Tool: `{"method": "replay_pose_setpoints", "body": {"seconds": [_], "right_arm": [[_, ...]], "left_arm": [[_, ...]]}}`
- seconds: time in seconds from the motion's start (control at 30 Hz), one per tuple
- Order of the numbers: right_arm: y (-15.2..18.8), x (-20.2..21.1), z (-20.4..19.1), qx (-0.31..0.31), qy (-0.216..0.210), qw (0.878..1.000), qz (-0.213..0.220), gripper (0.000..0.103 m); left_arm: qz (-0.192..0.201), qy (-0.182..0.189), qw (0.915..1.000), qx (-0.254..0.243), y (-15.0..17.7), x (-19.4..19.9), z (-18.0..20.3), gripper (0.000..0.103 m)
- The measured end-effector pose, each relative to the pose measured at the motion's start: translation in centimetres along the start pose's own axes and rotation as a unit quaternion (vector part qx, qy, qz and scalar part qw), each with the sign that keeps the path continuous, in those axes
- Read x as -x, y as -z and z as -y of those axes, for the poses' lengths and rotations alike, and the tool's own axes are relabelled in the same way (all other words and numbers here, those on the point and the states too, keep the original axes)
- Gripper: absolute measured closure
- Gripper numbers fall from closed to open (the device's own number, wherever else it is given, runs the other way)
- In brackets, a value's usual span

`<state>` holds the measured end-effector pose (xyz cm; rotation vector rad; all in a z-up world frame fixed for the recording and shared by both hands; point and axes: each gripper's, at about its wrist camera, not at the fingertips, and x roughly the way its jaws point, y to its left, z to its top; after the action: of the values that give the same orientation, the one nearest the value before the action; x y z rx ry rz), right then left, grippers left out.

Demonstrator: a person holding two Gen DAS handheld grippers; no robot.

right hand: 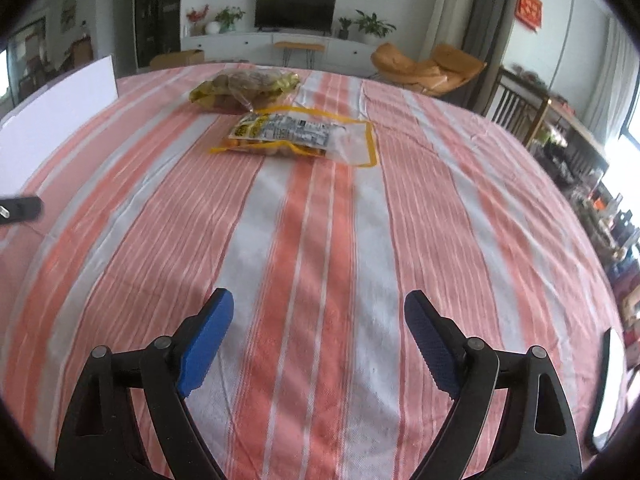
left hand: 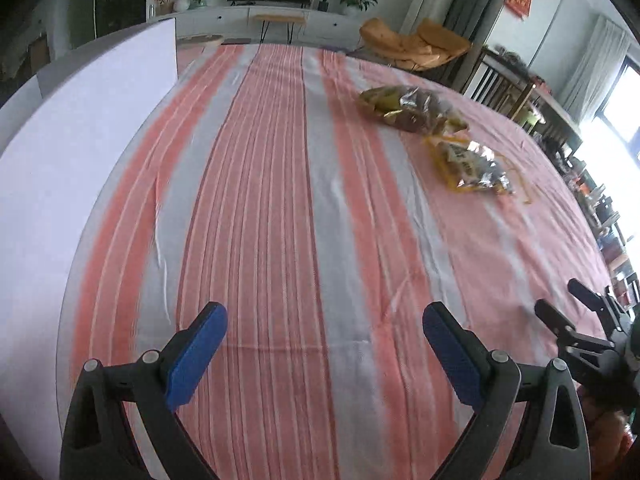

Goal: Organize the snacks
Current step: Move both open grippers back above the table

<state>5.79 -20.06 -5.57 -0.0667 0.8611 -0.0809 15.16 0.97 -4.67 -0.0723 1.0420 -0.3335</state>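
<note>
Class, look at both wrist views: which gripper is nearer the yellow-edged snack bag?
Right. The right gripper faces the yellow-edged snack bag straight ahead; the left gripper has it farther ahead, off to its right. Neither touches it.

The right hand-held gripper hangs over a striped worktop, its blue pads spread wide with nothing between them. Farther off lie a clear yellow-edged snack bag and, just behind it, a yellow bag.
</note>
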Motion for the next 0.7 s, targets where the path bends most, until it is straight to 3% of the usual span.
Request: {"method": "replay_pose_setpoints", "body": {"seconds": [0.3,0.53,0.7], "right_arm": [[0.0,-1.4,1.7,-0.050,-0.047,0.997,-0.033,0.009],[-0.1,-1.5,1.3,-0.040,-0.045,0.997,-0.040,0.005],[-0.2,-1.5,1.2,-0.039,-0.046,0.997,-0.042,0.003]], "left_arm": [[-0.002,-0.014,0.9994,-0.030,-4.2,0.0,-0.2,0.005],[-0.014,0.029,0.9985,-0.044,-12.6,-1.4,3.3,0.005],[-0.009,0.078,0.9955,-0.053,-20.2,-3.0,9.3,0.005]]}}
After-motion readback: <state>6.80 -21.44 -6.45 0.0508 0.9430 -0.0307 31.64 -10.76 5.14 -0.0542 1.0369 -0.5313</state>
